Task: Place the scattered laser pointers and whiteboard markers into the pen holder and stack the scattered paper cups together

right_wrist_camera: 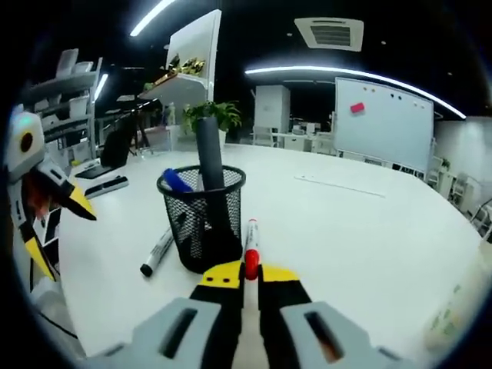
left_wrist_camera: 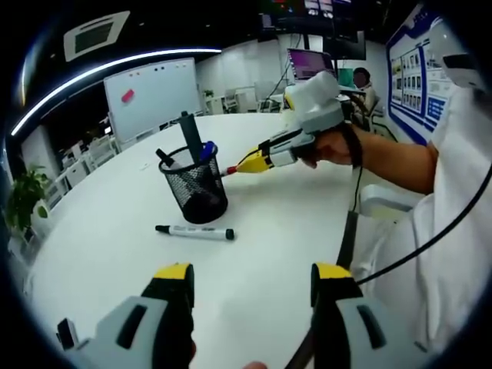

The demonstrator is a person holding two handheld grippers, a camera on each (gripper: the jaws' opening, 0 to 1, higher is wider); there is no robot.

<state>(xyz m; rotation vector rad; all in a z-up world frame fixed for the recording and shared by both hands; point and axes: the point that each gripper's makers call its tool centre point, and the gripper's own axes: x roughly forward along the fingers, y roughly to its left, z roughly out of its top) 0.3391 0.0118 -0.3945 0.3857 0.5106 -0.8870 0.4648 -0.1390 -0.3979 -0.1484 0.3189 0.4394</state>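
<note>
Right hand-held gripper [right_wrist_camera: 244, 278] clamped on red marker [right_wrist_camera: 250, 247], tip up close against black mesh pen holder [right_wrist_camera: 204, 217] at 12 o'clock. Left hand-held gripper [left_wrist_camera: 252, 278] jaws wide apart, holding nothing. Black marker [left_wrist_camera: 195, 231] flat on white bench [left_wrist_camera: 269, 254], at holder's 6 o'clock.

Black mesh pen holder [left_wrist_camera: 196, 187] upright mid-table, black-capped marker [left_wrist_camera: 195, 231] flat beside it, red marker [right_wrist_camera: 250, 247] at its rim.

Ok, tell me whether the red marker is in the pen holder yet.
Not yet. The red marker is clamped in the right gripper, its tip beside the pen holder, outside the mesh.
</note>
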